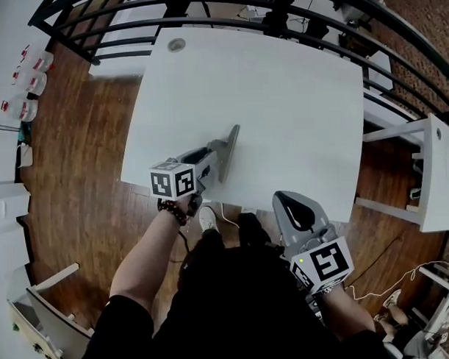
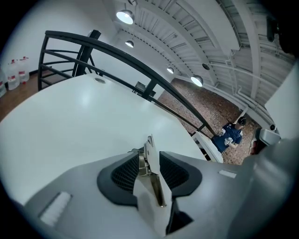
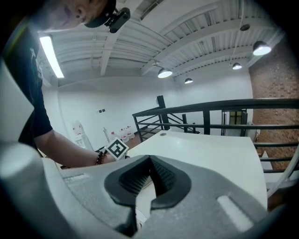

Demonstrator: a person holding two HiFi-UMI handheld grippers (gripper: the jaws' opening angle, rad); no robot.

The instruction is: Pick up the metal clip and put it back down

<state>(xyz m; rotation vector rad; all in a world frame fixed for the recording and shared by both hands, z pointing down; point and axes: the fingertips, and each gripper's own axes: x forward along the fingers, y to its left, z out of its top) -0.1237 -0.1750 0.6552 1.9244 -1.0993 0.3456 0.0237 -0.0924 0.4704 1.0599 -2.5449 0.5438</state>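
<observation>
One metal clip stands upright between the two jaws of the left gripper, at the near part of the one white table. These jaws are opening, with a thin gap on each side of the clip. The right gripper has its jaws pressed together, empty, off the table's near edge.

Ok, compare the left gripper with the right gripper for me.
The left gripper reaches over the white table; the right gripper is held back by its near edge. The left gripper's fingers are opening around the metal clip; the right gripper's fingers are together, empty. Both are grey with a marker cube.
</observation>
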